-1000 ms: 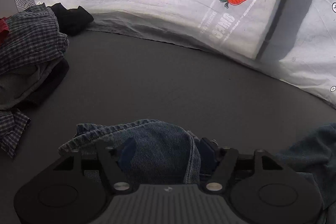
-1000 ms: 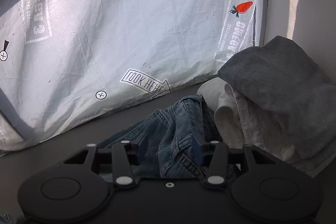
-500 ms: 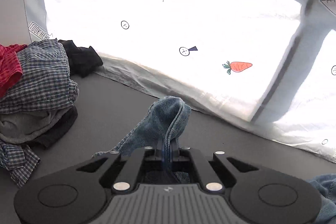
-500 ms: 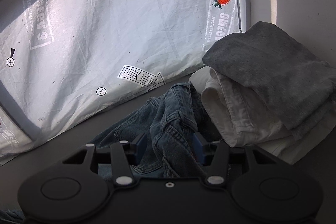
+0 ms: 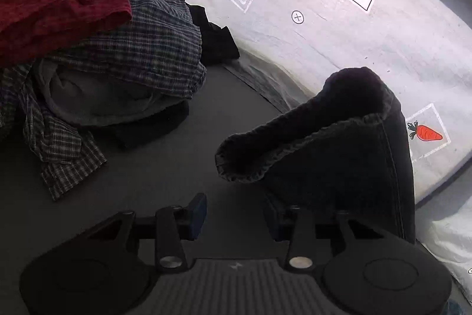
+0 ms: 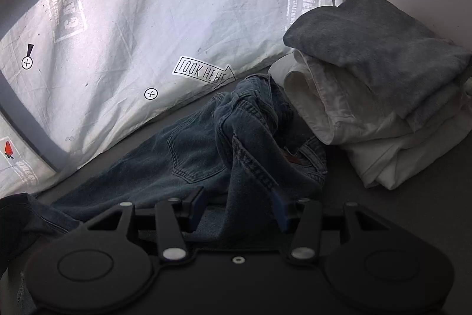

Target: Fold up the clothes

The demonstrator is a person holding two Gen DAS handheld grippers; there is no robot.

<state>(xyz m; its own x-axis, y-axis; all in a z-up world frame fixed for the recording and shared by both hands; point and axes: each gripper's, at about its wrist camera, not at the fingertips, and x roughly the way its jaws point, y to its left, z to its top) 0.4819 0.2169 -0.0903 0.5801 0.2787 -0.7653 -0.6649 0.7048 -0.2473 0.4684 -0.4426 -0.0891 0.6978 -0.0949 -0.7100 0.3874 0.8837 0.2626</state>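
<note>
We see open grey tabletop (image 5: 183, 167) ahead of the left gripper (image 5: 234, 216), whose jaws stand apart. A heap of unfolded clothes (image 5: 112, 64) blocks the left, a raised jeans leg (image 5: 339, 143) the right, and a white printed sheet (image 5: 324, 34) walls off the back. Ahead of the right gripper (image 6: 240, 205), crumpled jeans (image 6: 224, 149) fill the way; a folded stack (image 6: 374, 96) blocks the right, with bare table just below it

Left gripper (image 5: 234, 216) held low over the surface, jaws spread wide apart; right gripper (image 6: 237, 207) likewise low, jaws parted, gripping nothing.
</note>
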